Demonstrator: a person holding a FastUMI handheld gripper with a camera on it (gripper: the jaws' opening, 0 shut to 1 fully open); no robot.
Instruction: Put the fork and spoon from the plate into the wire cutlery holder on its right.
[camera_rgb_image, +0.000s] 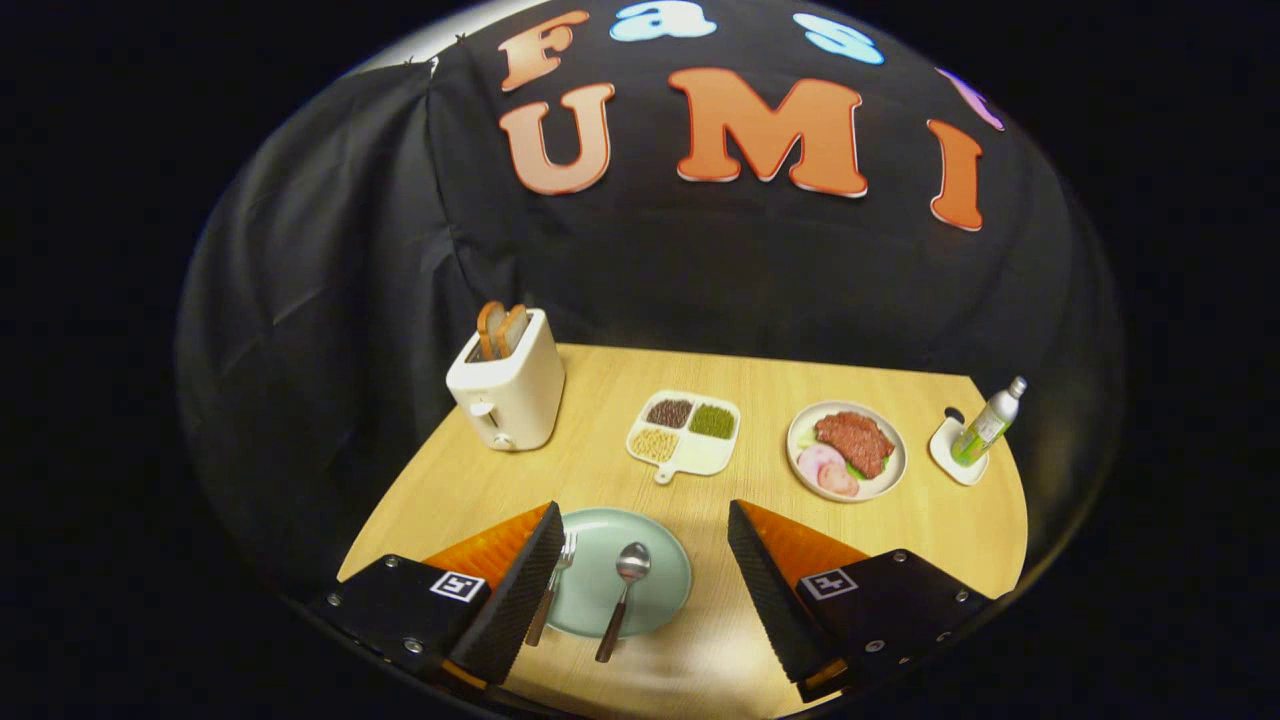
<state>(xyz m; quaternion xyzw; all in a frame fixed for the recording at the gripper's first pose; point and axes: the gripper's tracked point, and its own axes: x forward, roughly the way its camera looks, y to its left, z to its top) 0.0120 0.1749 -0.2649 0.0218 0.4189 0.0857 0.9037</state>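
Beyond the place setting on your wooden table (900, 540) you have a white toaster (508, 390) holding two bread slices (500, 328), a divided tray of beans (686, 432), a plate of meat (846, 450), and a small bottle (987, 422) standing on a white coaster (950, 455).

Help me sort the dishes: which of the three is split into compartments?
The white divided tray with a handle, between the toaster and the meat plate. The green plate lies between the open hand-held gripper's fingers.
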